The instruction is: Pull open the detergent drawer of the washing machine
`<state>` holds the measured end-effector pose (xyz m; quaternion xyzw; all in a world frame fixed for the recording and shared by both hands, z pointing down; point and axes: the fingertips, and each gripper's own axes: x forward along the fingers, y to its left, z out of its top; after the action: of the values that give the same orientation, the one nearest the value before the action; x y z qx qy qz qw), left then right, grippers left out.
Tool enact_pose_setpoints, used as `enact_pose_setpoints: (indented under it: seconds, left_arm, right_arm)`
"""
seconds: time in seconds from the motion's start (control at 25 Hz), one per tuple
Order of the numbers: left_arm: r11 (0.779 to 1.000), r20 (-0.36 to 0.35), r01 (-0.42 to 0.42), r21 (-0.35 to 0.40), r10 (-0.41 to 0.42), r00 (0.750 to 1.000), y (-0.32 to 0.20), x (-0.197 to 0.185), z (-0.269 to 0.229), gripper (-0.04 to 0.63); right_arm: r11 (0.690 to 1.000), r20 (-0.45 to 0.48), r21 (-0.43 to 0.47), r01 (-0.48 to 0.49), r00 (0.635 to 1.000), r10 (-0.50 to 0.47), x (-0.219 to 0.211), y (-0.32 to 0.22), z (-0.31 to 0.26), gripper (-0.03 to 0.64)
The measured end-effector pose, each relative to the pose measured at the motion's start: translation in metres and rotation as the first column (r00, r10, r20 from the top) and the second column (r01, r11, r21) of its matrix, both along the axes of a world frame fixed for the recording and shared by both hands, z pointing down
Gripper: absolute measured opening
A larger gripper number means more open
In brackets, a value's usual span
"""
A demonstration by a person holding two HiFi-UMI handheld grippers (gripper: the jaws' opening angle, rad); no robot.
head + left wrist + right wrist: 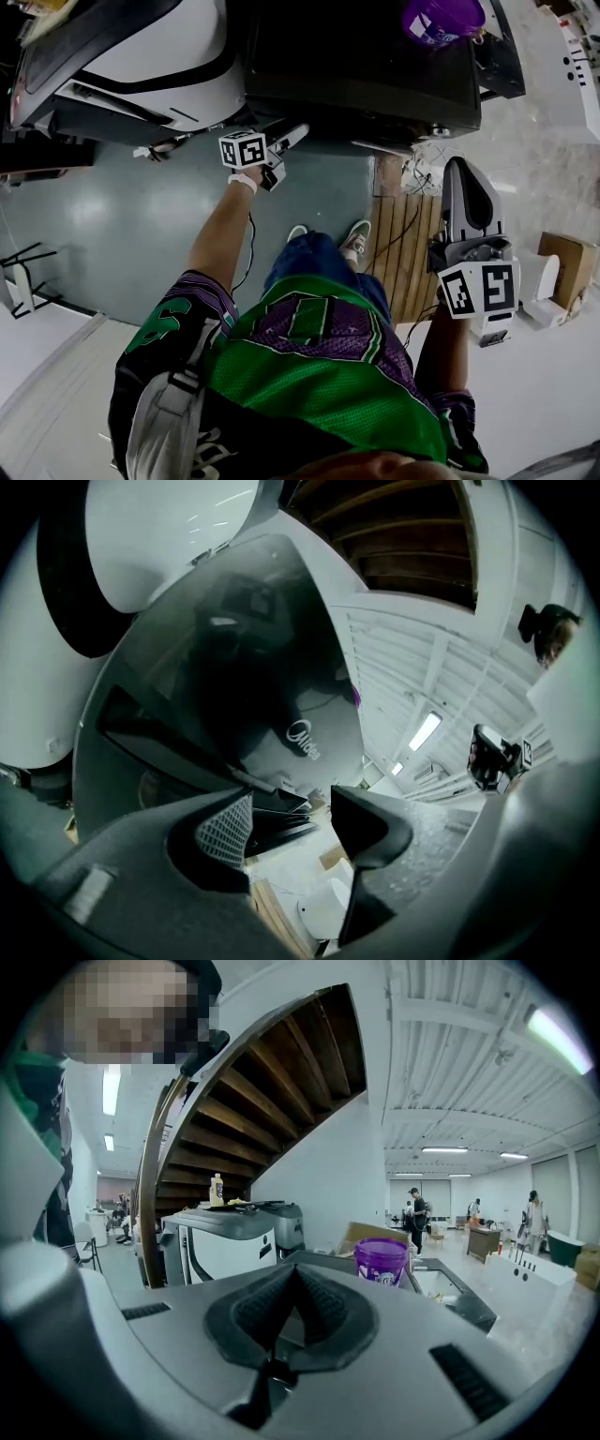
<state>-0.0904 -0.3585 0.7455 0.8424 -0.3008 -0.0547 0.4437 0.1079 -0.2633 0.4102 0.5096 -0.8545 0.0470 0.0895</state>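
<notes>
Far left stands a white machine [141, 56] with a dark curved band. Next to it the person's left arm reaches forward, and the left gripper [292, 138] points its tip at the front of the dark washing machine [356, 66], just under the edge of its top. Seen along that gripper [291, 813], the jaws are spread apart, clamped on nothing. A thin dark edge shows in the gap between them, and I cannot tell whether it touches either jaw. The detergent drawer belongs on that front face, but I can't pick it out in any view. On the washer's top, toward its right, sits a purple tub [442, 17]. Further right, over a slatted wooden pallet [403, 253], the right gripper [464, 171] is held well clear of the machine. Its jaws [293, 1283] are pressed together and empty.
</notes>
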Motion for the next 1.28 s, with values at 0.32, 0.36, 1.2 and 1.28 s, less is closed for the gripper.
enact_pose_setpoints:
  seconds: [0.32,0.36,1.2,1.28]
  left_arm:
    - [1.0,-0.103,0.016,0.026,-0.013,0.995,-0.015,-0.006,-0.004,0.258]
    - [1.0,-0.121,0.019,0.024,-0.016,0.992,-0.015,-0.006,-0.004,0.258]
    - [0.999,-0.166,0.052,-0.013,-0.053,0.985,0.029,-0.006,-0.005,0.259]
    - [0.998,-0.163,0.054,-0.024,-0.057,0.985,0.038,-0.005,-0.005,0.259]
  right_arm:
    - [1.0,-0.008,-0.02,-0.01,1.0,0.01,0.003,-0.002,0.008,0.002]
    - [1.0,-0.008,-0.023,-0.009,1.0,0.008,0.002,-0.002,0.009,0.002]
    - [0.999,-0.002,-0.047,0.006,1.0,-0.006,0.003,0.022,0.009,0.002]
    - [0.998,0.002,-0.058,0.013,1.0,-0.013,0.004,0.028,0.008,0.002]
